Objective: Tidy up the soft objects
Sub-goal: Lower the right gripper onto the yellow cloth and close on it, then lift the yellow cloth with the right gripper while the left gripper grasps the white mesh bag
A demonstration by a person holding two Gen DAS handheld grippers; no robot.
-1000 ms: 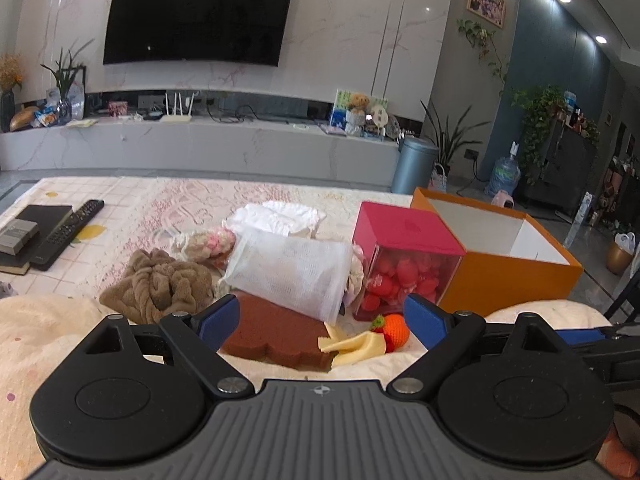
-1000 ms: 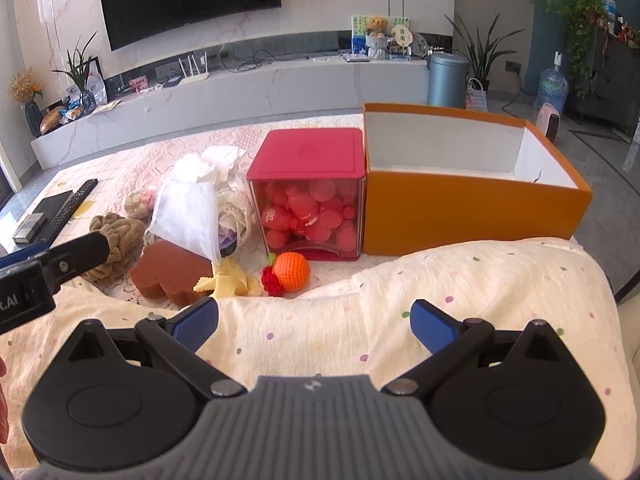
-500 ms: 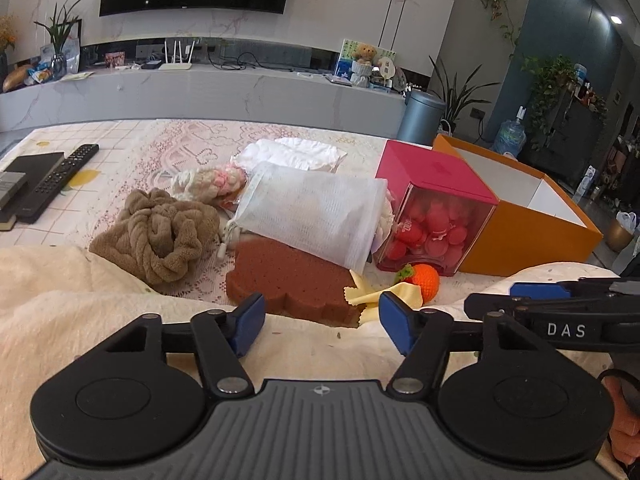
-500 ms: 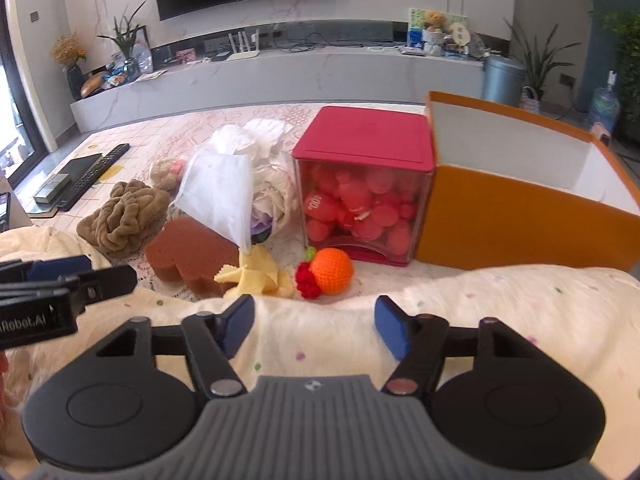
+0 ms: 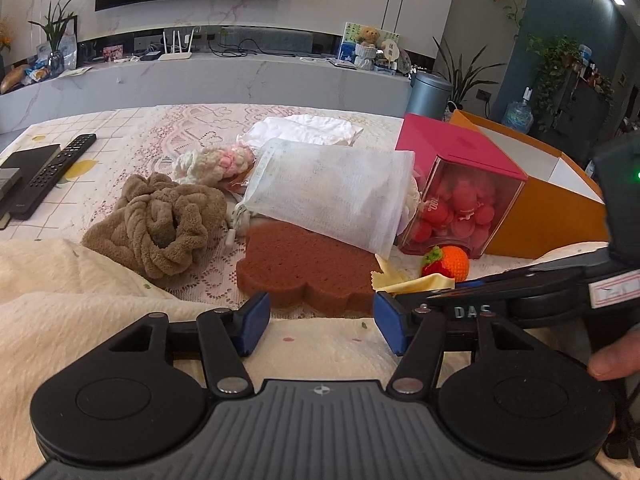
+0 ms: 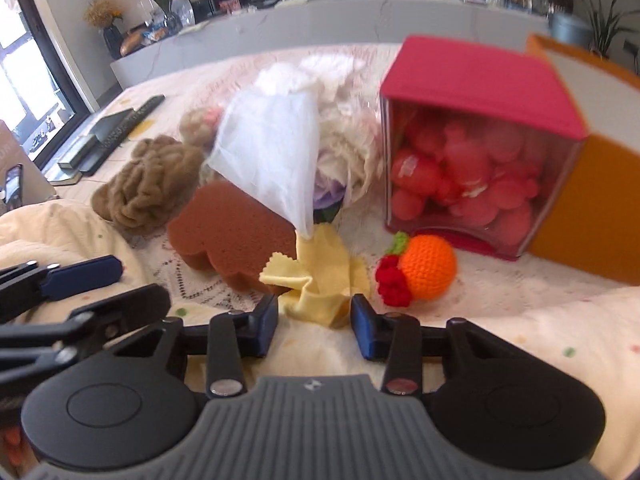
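Note:
A pile of soft things lies on the lace tablecloth. It holds a brown sponge point(image 5: 308, 268), a yellow cloth point(image 6: 320, 280), a crocheted orange with red berries point(image 6: 426, 268), a white mesh bag point(image 5: 332, 192) and a brown plush bundle point(image 5: 164, 224). My left gripper point(image 5: 320, 326) hovers at the sponge's near edge. Its jaws are closing and the pads do not touch the sponge. My right gripper point(image 6: 316, 330) sits at the near edge of the yellow cloth. Its jaws are closing with the cloth's edge between the tips, and nothing is pinched.
A clear box with a red lid point(image 5: 460, 200), full of red balls, stands right of the pile. An open orange box point(image 5: 552, 216) stands beside it. A remote point(image 5: 56, 164) and a dark device lie far left. A cream blanket point(image 5: 80, 300) covers the near edge.
Both grippers came down and closer to the pile, and both pairs of jaws narrowed. The right gripper swung left from the blanket to the yellow cloth.

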